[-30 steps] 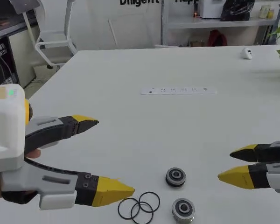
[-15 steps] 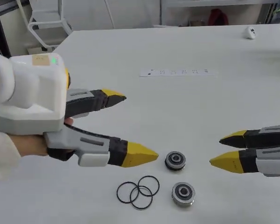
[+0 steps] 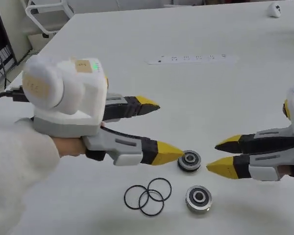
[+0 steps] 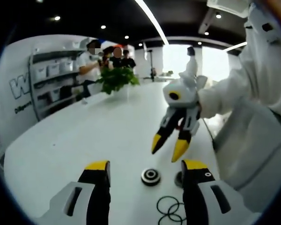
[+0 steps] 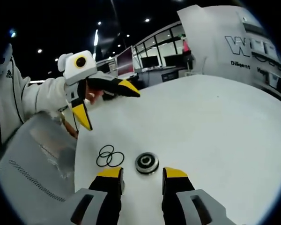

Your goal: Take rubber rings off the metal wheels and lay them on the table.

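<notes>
Shiny metal wheels (image 3: 199, 199), matt table (image 3: 196, 98)

"Diligent" below large cut-off letters on a wall (image 5: 241, 63), "adidas" on a white sleeve (image 5: 16, 96)

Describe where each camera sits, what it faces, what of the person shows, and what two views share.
Head view: on the headset, looking down at the white table, yellow-tipped left gripper, right gripper, a white sleeve.
Left gripper view: on the left gripper, facing the right gripper over own fingers.
Right gripper view: on the right gripper, facing the left, own fingers showing.
Shared by both gripper views: round metal wheel, three black rubber rings.
</notes>
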The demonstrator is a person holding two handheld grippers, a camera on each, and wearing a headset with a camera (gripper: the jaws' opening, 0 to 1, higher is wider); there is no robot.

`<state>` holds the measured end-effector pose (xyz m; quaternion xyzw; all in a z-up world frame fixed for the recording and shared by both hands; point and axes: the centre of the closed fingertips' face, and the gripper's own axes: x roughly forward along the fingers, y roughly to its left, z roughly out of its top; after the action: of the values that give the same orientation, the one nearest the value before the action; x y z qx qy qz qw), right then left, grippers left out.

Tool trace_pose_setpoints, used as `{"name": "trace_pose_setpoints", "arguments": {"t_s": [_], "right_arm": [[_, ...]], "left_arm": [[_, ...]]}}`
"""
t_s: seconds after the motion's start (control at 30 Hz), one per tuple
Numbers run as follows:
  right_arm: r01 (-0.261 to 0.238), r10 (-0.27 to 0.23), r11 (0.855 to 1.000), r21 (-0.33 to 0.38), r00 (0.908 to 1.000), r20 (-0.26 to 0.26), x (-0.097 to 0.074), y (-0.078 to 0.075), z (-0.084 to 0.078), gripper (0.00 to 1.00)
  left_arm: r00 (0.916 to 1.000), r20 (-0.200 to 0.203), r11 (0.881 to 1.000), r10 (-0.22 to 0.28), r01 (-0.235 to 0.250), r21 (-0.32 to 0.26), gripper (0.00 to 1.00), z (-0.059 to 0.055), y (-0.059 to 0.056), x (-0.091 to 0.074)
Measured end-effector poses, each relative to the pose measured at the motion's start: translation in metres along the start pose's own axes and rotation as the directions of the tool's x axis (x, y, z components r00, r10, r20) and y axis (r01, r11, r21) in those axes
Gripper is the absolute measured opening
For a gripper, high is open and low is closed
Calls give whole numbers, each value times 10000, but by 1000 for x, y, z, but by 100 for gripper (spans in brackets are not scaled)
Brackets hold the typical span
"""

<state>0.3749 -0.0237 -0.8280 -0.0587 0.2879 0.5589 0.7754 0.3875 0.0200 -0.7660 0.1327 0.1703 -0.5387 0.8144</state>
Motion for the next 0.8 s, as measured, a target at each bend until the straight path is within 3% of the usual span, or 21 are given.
{"name": "trace_pose_setpoints", "arguments": {"t_s": [0.2,0.27,0.33,0.43,0.5,0.8], "right_arm": [[-129,119,9995,-284,9993,-359,14,-4,-10,29],[-232,216,9994,-265,9980,-595,18,-5,-16,29],[-170,148,9993,-342,9980,-620,21,-7,-19,29],[-220,199,9991,-357,9981,-585,24,-7,-19,29],[-229,200,9986,-485,9980,-604,25,-7,-19,28],[-271,227,9966,-781,9982,-563,28,-7,-19,25]], "left_arm": [[9985,-436,9991,-343,353,220,52,-20,-4,21],[9978,-658,9987,-38,71,501,42,-27,2,28],[9985,-541,9986,77,-48,522,36,-29,3,35],[9978,-599,9995,-266,274,129,35,-35,-4,42],[9954,-880,9983,-368,407,427,34,-43,-7,46],[9900,-1333,9985,-468,501,217,23,-58,-6,57]]}}
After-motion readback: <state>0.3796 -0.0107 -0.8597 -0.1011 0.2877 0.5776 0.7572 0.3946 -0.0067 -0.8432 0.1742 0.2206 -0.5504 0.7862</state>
